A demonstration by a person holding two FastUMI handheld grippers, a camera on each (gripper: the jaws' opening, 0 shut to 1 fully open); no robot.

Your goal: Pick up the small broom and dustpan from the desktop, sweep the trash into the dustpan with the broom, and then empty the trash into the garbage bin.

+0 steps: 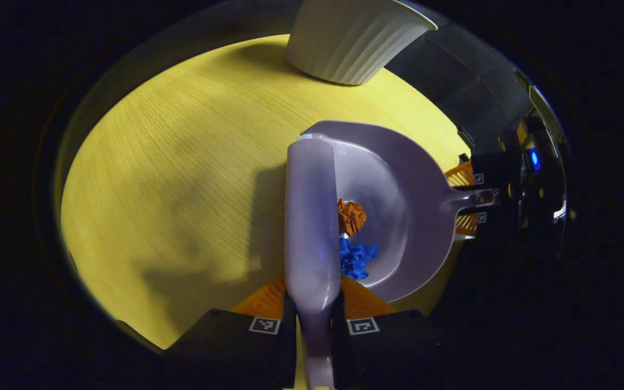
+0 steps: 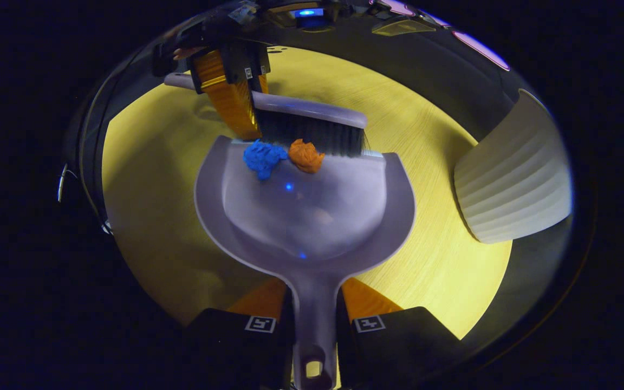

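Observation:
My left gripper (image 1: 312,303) is shut on the handle of the small lilac broom (image 1: 310,216), whose back runs up the middle of the left gripper view. Its dark bristles (image 2: 312,138) rest at the open lip of the lilac dustpan (image 2: 304,216). A blue paper wad (image 2: 262,157) and an orange paper wad (image 2: 305,155) lie just inside that lip, against the bristles. My right gripper (image 2: 314,303) is shut on the dustpan's handle. In the left gripper view the wads (image 1: 351,216) lie beside the broom inside the pan (image 1: 398,206), with the right gripper (image 1: 472,199) at its handle. The left gripper (image 2: 236,92) comes in from the top.
A white ribbed bin (image 1: 352,38) stands on the yellow wooden desktop (image 1: 182,179) beyond the dustpan; in the right gripper view the bin (image 2: 515,184) is at the right. Open desktop lies to the broom's left. Dark booth surrounds the table.

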